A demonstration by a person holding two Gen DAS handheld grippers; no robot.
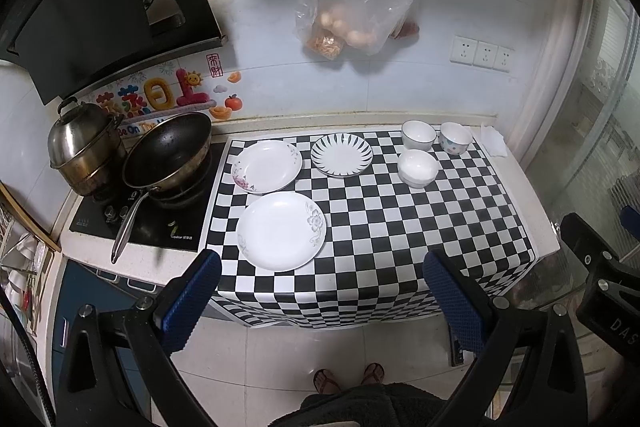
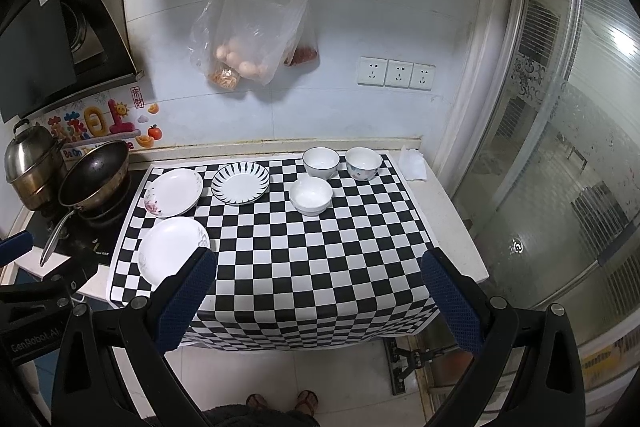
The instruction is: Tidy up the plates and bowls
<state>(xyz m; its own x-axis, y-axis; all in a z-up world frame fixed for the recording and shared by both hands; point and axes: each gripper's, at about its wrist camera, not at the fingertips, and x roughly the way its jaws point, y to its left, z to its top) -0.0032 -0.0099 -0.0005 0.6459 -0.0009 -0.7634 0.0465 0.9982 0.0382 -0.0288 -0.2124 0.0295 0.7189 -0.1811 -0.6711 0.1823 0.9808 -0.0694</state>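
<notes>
Three plates lie on the checkered cloth [image 1: 400,227]: a white plate with grey flowers [image 1: 281,231] [image 2: 172,251] at the front left, a plate with pink flowers [image 1: 266,167] [image 2: 174,193] behind it, and a striped plate [image 1: 341,155] [image 2: 240,183] to their right. Three bowls stand at the back right: a plain white bowl [image 1: 417,167] [image 2: 311,195], a dark-rimmed bowl [image 1: 418,135] [image 2: 321,163] and a dotted bowl [image 1: 455,139] [image 2: 363,163]. My left gripper [image 1: 322,291] and my right gripper [image 2: 318,291] are both open and empty, held back over the counter's front edge.
A black wok [image 1: 167,151] and a steel pot [image 1: 84,147] sit on the stove at the left. A plastic bag of eggs [image 1: 352,7] hangs on the wall. A crumpled tissue [image 1: 494,141] lies at the back right corner. A glass door [image 2: 560,167] stands to the right.
</notes>
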